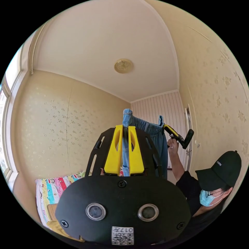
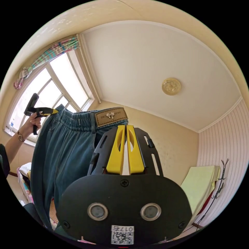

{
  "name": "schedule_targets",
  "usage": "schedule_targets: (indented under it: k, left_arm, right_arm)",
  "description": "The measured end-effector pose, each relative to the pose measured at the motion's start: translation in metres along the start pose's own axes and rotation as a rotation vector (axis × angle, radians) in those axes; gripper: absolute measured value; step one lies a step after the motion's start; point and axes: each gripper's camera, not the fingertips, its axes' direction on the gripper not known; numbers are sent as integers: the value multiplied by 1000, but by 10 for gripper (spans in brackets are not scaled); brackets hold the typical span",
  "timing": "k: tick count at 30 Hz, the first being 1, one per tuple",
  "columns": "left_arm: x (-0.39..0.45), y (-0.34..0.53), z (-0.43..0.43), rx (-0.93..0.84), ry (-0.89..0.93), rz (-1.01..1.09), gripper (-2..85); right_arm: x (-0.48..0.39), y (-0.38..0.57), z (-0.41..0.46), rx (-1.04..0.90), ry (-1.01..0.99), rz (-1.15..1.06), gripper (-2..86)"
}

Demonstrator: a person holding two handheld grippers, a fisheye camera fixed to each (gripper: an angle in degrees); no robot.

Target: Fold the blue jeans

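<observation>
Both grippers are raised high, tilted up toward the ceiling. In the left gripper view, the left gripper (image 1: 125, 127) has its two yellow jaws clamped on a fold of the blue jeans (image 1: 155, 137), with a strip of denim running down between them and a tuft standing above the tips. To the right of it, the person's hand (image 1: 172, 144) holds the right gripper (image 1: 166, 127) up at the far corner of the waistband; whether those jaws press the cloth cannot be told from here.

In the right gripper view, the right gripper (image 2: 126, 126) has its jaws drawn nearly together, tips at the waistband just under the brown leather patch (image 2: 111, 116); cloth between them is not visible, so the grip cannot be confirmed. The left gripper (image 2: 53, 111) pinches the opposite waistband corner, held by a hand (image 2: 33, 123) with the forearm lifted.

The jeans (image 2: 62, 155) hang in the air, stretched between the two grippers by the elastic waistband, legs dropping down toward the bed (image 1: 49, 192).
</observation>
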Motion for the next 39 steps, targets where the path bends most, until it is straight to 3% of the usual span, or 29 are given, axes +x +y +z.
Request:
schedule_targets:
  k: [9,15,19,21,23,26,28,30,32,34,39]
  left_arm:
    - [4,5,-8,57,94,-26,39]
    - [-72,7,65,-57,31,-82,40]
    - [-178,41,155,-206,-18,-213,40]
    - [-274,80,236,-309,-66,-355,42]
    - [-361,111,310,-354,-139,-512,45]
    - [-490,194,380,-200,-406,-879,43]
    - [-532,259,394,-192,-515,-998,59]
    - [-577,355,408,-295,-473,-1095,63]
    - [-601,429,416,-459,-321,-1101,62]
    - [-606,503,406,-601,-208,-1096,59]
    - [-513,635,354,-1113,-19,-749,68]
  right_arm:
    - [1,5,-1,4,-22,-57,6]
    - [34,51,88,-160,-125,32,6]
    - [46,149,221,-354,-146,82,6]
    - [48,209,295,-446,-140,112,6]
    - [53,292,422,-564,-63,206,7]
    - [53,422,570,-760,25,375,9]
    - [41,497,608,-913,144,417,9]
    - [20,570,612,-949,78,433,10]
    - [-16,667,589,-1036,-201,370,10]
    - [-37,740,548,-1143,-356,352,13]
    - [-50,865,382,-1339,-571,396,29]
